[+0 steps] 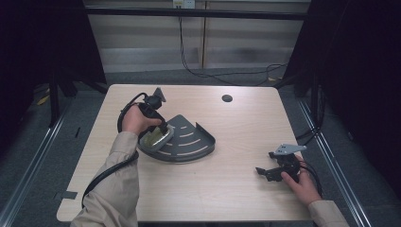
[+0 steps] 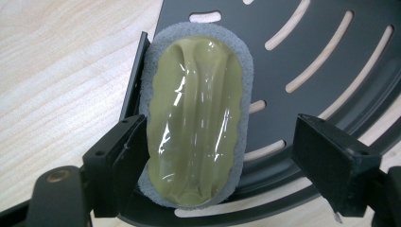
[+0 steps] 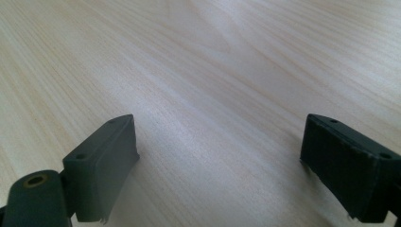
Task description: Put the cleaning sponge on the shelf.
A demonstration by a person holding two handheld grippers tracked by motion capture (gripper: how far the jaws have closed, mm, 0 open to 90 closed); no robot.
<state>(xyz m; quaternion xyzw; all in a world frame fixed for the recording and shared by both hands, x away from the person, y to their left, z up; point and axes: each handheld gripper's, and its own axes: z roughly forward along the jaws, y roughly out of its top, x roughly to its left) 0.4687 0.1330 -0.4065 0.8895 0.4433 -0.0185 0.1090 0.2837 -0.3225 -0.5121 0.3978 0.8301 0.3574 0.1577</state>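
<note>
grey corner rack (image 1: 196, 142), wrapped sponge (image 2: 196, 120) inside

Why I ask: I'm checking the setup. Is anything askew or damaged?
Nothing stands out. The sponge lies flat in the dark slotted tray, wrapper intact, between the open left gripper. The right gripper is open over bare table.

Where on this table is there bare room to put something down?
Bare wood lies between the dark slotted tray and the right gripper, and along the far edge around the small round hole. It is crowded at the tray's left, where the left gripper hangs over the sponge.
</note>
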